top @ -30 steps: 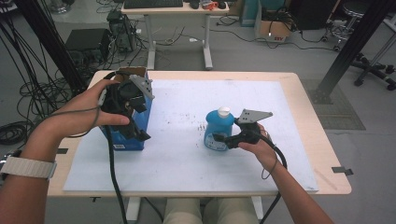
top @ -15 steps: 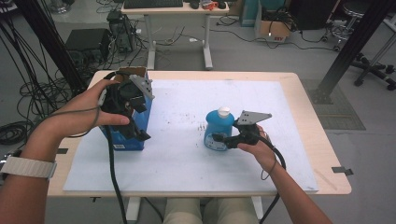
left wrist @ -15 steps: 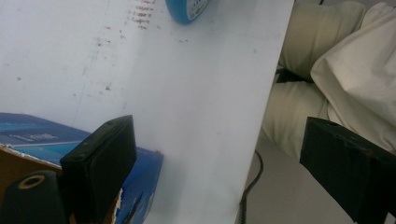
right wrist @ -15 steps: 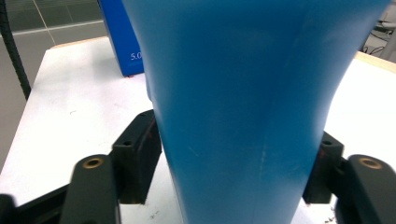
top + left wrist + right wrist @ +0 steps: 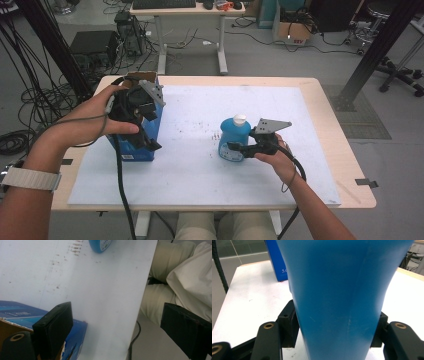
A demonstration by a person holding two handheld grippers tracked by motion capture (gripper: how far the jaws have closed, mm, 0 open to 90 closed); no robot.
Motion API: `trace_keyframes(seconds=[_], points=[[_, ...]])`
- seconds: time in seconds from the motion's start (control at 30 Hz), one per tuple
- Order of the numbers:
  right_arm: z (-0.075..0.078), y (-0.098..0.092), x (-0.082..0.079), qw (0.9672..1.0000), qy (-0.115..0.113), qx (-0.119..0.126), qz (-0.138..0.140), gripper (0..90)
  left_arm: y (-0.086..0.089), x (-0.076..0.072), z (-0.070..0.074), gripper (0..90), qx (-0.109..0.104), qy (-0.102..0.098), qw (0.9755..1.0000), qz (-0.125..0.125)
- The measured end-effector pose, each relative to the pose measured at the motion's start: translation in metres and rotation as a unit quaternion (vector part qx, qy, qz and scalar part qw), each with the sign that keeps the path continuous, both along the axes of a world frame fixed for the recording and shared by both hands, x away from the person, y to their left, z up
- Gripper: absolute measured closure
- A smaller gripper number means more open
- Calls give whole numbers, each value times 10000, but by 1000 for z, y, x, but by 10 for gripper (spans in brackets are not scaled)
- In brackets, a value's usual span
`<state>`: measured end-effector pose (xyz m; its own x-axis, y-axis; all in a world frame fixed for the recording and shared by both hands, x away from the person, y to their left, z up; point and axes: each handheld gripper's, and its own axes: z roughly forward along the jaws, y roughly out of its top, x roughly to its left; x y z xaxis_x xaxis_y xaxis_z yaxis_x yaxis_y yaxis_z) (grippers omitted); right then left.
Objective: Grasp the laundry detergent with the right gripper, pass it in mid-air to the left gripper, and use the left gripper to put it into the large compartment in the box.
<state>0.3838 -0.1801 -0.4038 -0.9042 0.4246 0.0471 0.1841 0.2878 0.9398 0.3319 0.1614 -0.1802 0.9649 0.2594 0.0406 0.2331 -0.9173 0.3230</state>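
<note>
The right gripper (image 5: 235,148) has just been closing, and its jaws now press on both flanks of the blue bottle (image 5: 234,140), low on the body. In the right gripper view the bottle (image 5: 342,295) stands directly between the black pads, which bear against its left and right sides. The bottle is upright on the white table sheet (image 5: 200,165), white cap (image 5: 240,119) at the top, above the jaws.

The left gripper (image 5: 150,135) is spread wide. In the left gripper view its jaws stand far apart with nothing between them, one just over the edge of the blue carton (image 5: 15,311) and the other out past the sheet edge, over the person's lap. In the high view the carton (image 5: 131,147) stands upright beneath and beside that gripper; its top flap looks open.

Progress, as a judgement: the grasp on the bottle appears complete, while the lift is not begun, since the base rests on the sheet. The likely remainder is to carry the bottle away from the right gripper toward the carton, well apart at present, and set it inside; the left gripper seems placed to steady the carton.

Writing: the carton face beyond the right gripper's jaws carries white characters (image 5: 282,271) reading "5.", cut off by the bottle. The bottle's label (image 5: 102,243), seen far ahead of the left gripper, is too small to read. No brand can be made out.
</note>
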Motion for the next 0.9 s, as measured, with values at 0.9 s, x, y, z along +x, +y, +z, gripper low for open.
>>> trace_keyframes(seconds=[0.9], points=[[1, 1, -2, 9998, -124, -121, -40, 439, -2, 0, -2, 113, -21, 12, 10000, 29]])
